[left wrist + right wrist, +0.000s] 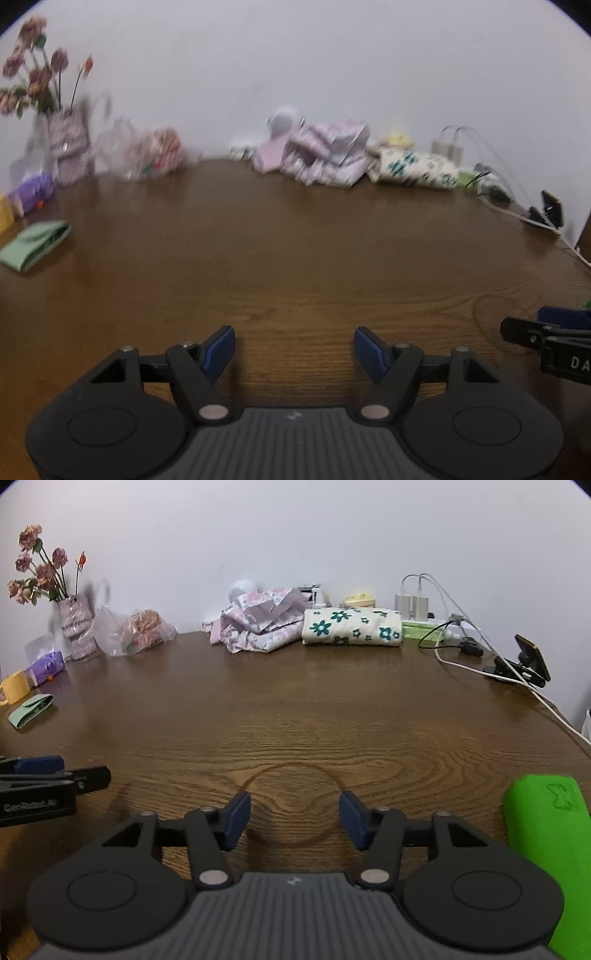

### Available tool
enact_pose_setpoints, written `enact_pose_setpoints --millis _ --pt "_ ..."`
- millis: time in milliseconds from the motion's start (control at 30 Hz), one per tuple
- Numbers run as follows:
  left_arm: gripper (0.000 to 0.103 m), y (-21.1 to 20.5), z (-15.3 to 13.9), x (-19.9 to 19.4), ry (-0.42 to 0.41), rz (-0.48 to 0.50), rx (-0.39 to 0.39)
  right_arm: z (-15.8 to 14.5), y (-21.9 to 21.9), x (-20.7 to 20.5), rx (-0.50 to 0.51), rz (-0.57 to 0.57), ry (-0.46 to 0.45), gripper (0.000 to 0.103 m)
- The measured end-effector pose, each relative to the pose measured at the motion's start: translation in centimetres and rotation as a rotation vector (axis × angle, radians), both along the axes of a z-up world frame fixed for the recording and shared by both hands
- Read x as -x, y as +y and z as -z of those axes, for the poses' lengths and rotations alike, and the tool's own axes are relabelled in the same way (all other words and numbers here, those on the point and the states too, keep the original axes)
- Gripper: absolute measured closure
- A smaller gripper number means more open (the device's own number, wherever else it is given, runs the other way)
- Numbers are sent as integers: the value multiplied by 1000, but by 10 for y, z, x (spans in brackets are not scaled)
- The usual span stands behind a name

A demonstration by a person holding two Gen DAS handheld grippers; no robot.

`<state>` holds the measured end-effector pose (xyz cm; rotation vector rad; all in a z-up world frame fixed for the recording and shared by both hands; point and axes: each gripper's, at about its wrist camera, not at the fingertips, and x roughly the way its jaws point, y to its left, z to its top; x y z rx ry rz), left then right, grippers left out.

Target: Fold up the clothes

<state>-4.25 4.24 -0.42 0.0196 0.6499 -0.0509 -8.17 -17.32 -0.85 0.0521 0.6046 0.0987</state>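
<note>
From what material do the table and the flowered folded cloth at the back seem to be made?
Table: looks like dark brown wood or wood-look veneer, with visible grain rings and a dull sheen. Flowered folded cloth: seems soft woven fabric, perhaps cotton; cream with teal printed flowers, matte, rounded folds.

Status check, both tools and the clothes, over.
Left tool open, empty. Right tool open, empty. Pink crumpled garment and folded floral cloth at far table edge, untouched. Bare wood between, nothing in the way.
</note>
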Motion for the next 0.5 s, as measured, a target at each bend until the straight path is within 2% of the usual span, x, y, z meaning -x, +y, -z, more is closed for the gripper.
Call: enact_pose_setpoints --millis 33,67,200,333,500 --pt "32 0 1 -2 13 -5 -3 0 2 -3 10 6 3 28" --pt "29 1 1 -4 26 -10 -7 0 4 -5 20 14 8 24" --pt "21 0 1 -11 62 -9 -21 4 9 -17 25 39 48 21" --pt "11 -4 1 -20 89 1 -20 4 12 -23 54 66 63 2" --pt "2 -12 1 -32 113 20 -23 7 9 -29 65 114 92 0"
